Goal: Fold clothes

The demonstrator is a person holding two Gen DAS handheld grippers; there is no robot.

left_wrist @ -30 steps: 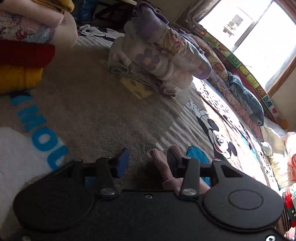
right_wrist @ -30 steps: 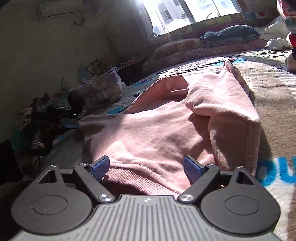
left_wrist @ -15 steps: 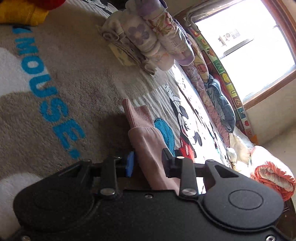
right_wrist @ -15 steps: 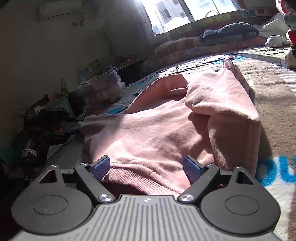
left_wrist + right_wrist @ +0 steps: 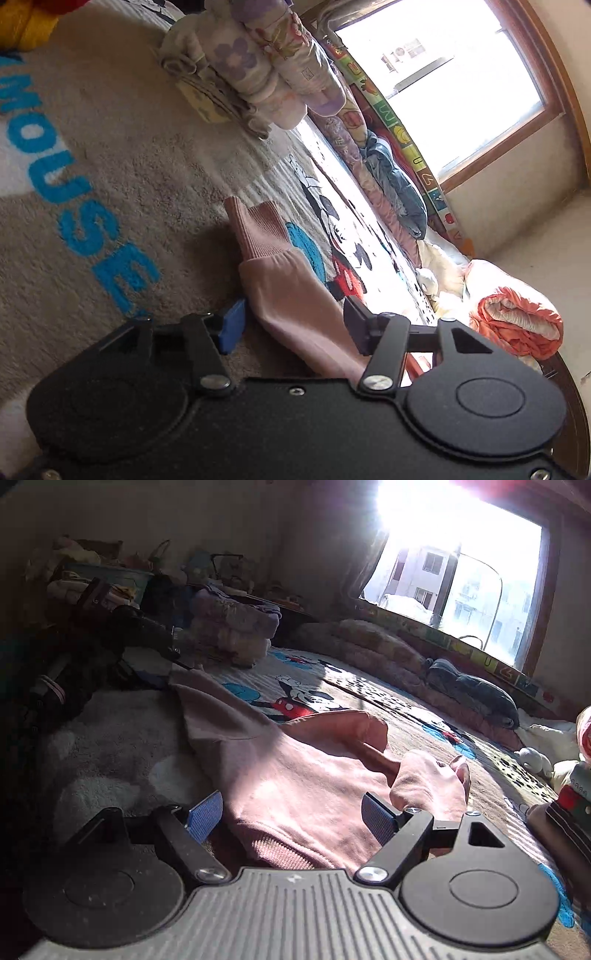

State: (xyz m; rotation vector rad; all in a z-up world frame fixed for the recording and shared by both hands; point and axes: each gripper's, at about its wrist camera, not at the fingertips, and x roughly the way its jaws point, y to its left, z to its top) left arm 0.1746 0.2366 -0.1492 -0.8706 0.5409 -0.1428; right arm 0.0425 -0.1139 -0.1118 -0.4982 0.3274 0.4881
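A pink sweatshirt (image 5: 295, 786) lies spread on the Mickey Mouse blanket (image 5: 110, 166). Its ribbed hem sits between the wide-apart blue pads of my right gripper (image 5: 291, 818), which stands open just above it. One sleeve is folded across the body, its cuff (image 5: 432, 775) at the right. In the left wrist view the pink sleeve (image 5: 288, 291) runs out between the fingers of my left gripper (image 5: 294, 329), ribbed cuff (image 5: 255, 225) pointing away. The left jaws are apart, with a gap on the right side of the sleeve, so it is open.
A stack of folded clothes (image 5: 258, 70) sits further up the blanket, also seen as the pile (image 5: 232, 631). Rolled bedding (image 5: 391, 184) lines the window wall. An orange rolled quilt (image 5: 517, 321) and plush toys (image 5: 532, 757) lie to the right. Dark clutter (image 5: 74, 657) fills the left.
The left gripper closed on the sleeve, carried it across, and now its jaws have spread apart. The right view swung toward the window; the sweatshirt lies flatter, sleeve folded over it.
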